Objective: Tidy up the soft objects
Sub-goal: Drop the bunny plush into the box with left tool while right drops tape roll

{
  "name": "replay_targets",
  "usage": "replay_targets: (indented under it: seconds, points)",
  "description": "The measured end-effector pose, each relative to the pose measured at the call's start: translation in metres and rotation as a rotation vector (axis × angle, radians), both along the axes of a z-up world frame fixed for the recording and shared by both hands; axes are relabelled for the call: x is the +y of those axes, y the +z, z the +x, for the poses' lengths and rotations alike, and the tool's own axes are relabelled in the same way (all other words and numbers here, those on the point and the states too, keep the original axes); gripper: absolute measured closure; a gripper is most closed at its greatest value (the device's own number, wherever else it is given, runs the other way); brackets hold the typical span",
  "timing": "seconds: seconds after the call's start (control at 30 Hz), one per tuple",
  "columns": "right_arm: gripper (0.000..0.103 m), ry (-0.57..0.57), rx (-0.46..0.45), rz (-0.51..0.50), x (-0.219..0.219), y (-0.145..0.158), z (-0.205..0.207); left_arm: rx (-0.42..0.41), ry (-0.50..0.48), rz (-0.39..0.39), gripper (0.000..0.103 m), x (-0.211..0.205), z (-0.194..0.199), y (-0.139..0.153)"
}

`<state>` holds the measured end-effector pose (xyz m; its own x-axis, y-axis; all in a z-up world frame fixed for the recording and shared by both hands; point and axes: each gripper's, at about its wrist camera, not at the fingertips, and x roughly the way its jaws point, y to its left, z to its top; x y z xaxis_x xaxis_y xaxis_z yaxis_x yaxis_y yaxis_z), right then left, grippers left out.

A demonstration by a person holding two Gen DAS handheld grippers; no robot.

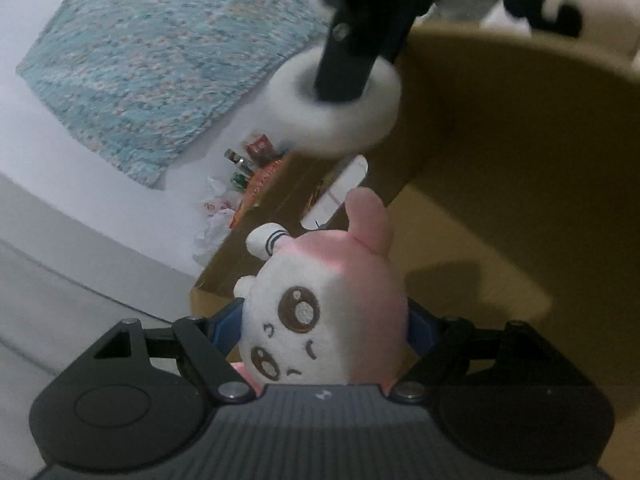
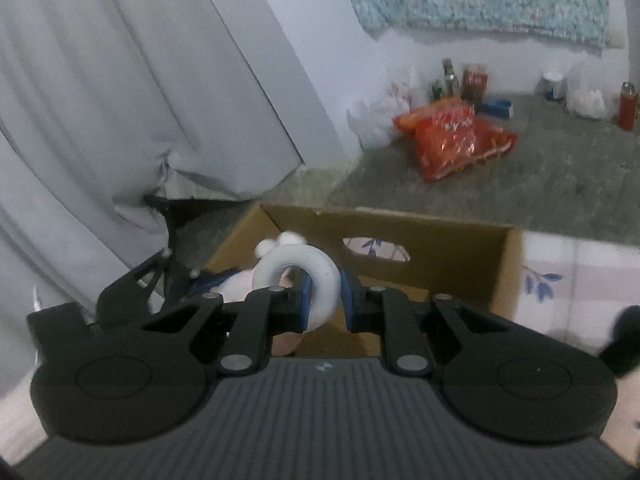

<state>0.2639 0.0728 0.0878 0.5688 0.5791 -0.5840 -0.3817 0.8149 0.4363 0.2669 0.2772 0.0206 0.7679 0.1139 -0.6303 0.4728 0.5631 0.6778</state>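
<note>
Left wrist view: the left gripper is pinching a pink-and-white plush toy across its wide body, face toward the camera, ears pointing ahead.
Left grip reason: the jaws stand wide because the toy is bulky; its soft sides bulge between the blue pads.
Cardboard box: directly ahead of and below the left gripper, open at the top, so the toy looks poised for a drop inside.
Right wrist view: the right gripper is pressed nearly together on the wall of a white ring-shaped soft toy, one pad through its hole.
Right grip reason: a ring offers only a thin wall, so a narrow pinch suits it.
Ring position: just ahead of the right fingertips, over the near edge of the box; in the left wrist view it hangs above and beyond the plush toy.
Box contents: something pink shows under the ring, probably the left gripper's plush toy.
Stage, judged: both soft things appear about to go into the box.
Risk: the two grippers crowd the same opening and could bump.
</note>
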Motion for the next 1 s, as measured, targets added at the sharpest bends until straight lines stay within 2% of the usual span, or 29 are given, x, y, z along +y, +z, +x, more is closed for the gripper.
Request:
replay_targets:
  seconds: [0.1,0.2,0.3,0.37,0.5,0.57,0.63,0.73,0.8,0.83,0.9,1.0]
  points:
    - [0.088,-0.008,0.024,-0.031,0.020,-0.022,0.013,0.036,-0.024,0.048,0.017,0.000,0.018,-0.018]
    - [0.088,0.000,0.047,-0.047,0.028,-0.039,0.023,0.048,0.020,0.107,0.017,0.002,0.032,-0.034]
    - [0.088,-0.005,0.055,-0.078,0.031,-0.052,0.032,0.048,0.022,0.079,0.010,0.012,0.027,-0.037]
    - [0.088,-0.017,0.068,-0.099,0.034,-0.059,0.040,0.044,0.027,0.064,0.010,0.018,0.025,-0.033]
    - [0.088,-0.042,0.120,-0.101,0.034,-0.073,0.055,0.039,0.054,-0.054,0.009,0.021,0.025,-0.017]
    - [0.088,-0.056,0.123,-0.110,0.036,-0.075,0.054,0.017,0.064,-0.131,0.015,0.023,0.026,-0.004]
    - [0.088,-0.066,0.112,-0.131,0.034,-0.077,0.055,0.052,0.052,-0.204,0.037,0.024,0.033,0.003]
    - [0.088,-0.073,0.118,-0.137,0.035,-0.081,0.060,0.114,0.056,-0.242,0.046,0.022,0.045,-0.001]
    - [0.088,-0.077,0.119,-0.147,0.035,-0.083,0.061,0.108,0.043,-0.220,0.048,0.021,0.042,-0.005]
    - [0.088,-0.082,0.119,-0.155,0.034,-0.085,0.062,0.103,0.036,-0.200,0.053,0.019,0.039,-0.004]
    - [0.088,-0.091,0.121,-0.157,0.033,-0.086,0.064,0.074,0.044,-0.119,0.059,0.016,0.036,-0.007]
    - [0.088,-0.091,0.154,-0.164,0.035,-0.089,0.069,0.061,0.052,-0.083,0.060,0.017,0.027,-0.010]
